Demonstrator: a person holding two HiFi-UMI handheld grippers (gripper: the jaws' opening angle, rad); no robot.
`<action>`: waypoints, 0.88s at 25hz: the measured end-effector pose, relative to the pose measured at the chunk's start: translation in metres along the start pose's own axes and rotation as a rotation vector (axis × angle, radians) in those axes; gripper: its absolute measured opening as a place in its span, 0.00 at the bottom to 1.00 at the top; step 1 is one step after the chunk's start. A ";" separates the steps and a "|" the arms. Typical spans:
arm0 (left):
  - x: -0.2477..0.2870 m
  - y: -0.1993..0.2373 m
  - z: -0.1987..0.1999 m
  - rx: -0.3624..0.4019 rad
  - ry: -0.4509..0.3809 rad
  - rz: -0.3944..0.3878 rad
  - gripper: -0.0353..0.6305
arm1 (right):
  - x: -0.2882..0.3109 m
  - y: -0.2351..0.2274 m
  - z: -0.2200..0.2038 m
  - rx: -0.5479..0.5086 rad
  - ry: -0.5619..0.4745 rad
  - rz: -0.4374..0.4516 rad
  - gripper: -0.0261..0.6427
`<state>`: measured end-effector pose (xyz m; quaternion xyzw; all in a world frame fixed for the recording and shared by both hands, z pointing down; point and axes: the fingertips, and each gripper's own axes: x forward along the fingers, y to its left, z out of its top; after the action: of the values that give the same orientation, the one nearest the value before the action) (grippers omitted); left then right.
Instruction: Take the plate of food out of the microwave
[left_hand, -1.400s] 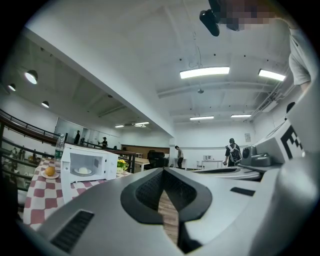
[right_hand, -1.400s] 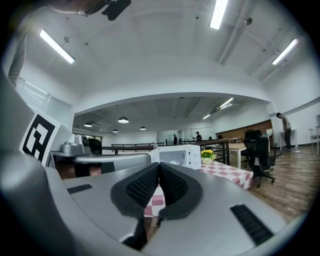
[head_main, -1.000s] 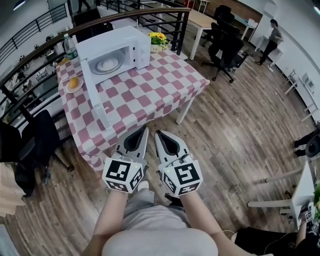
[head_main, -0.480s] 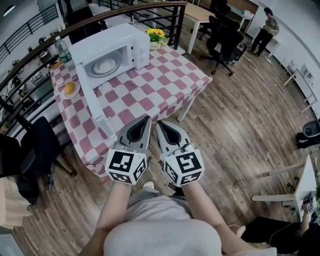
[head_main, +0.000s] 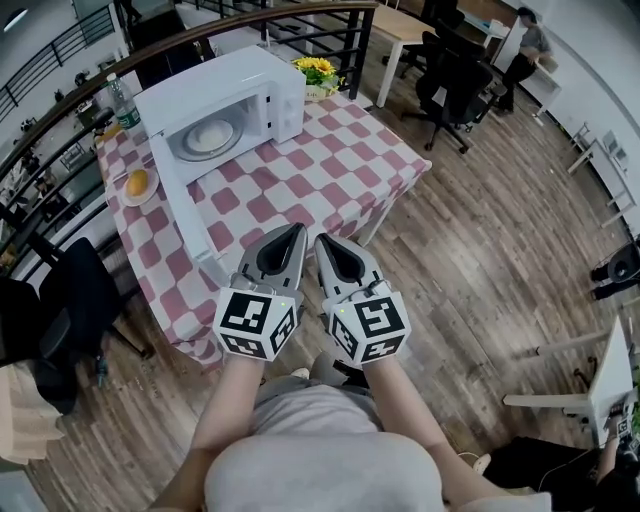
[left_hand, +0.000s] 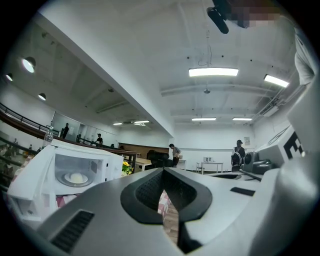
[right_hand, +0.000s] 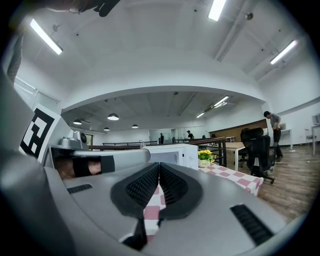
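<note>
left gripper (head_main: 296, 232), right gripper (head_main: 321, 241) hung closed, empty, at near edge of table (head_main: 330, 170) | plate of food (head_main: 208, 138) sat beyond reach in open microwave (head_main: 283, 95)

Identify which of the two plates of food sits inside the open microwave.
The plate with pale round food, inside the microwave; the other plate, holding orange food, sits outside on the table.

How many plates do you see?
2. One plate sits inside the open microwave. The other plate is on the table left of it, holding orange food. More may hide behind the microwave.
</note>
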<state>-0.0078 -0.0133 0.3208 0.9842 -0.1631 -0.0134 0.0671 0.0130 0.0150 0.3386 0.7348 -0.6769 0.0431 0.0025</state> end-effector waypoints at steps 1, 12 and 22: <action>0.002 0.002 0.000 0.001 0.000 0.002 0.06 | 0.003 -0.002 0.000 0.002 0.000 0.001 0.08; 0.032 0.035 0.001 0.009 0.001 0.067 0.06 | 0.051 -0.018 0.002 0.016 -0.014 0.052 0.08; 0.077 0.069 -0.003 0.021 0.007 0.147 0.06 | 0.104 -0.052 0.001 0.042 -0.017 0.112 0.08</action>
<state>0.0433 -0.1023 0.3323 0.9702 -0.2351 -0.0033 0.0581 0.0732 -0.0839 0.3476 0.6959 -0.7160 0.0509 -0.0212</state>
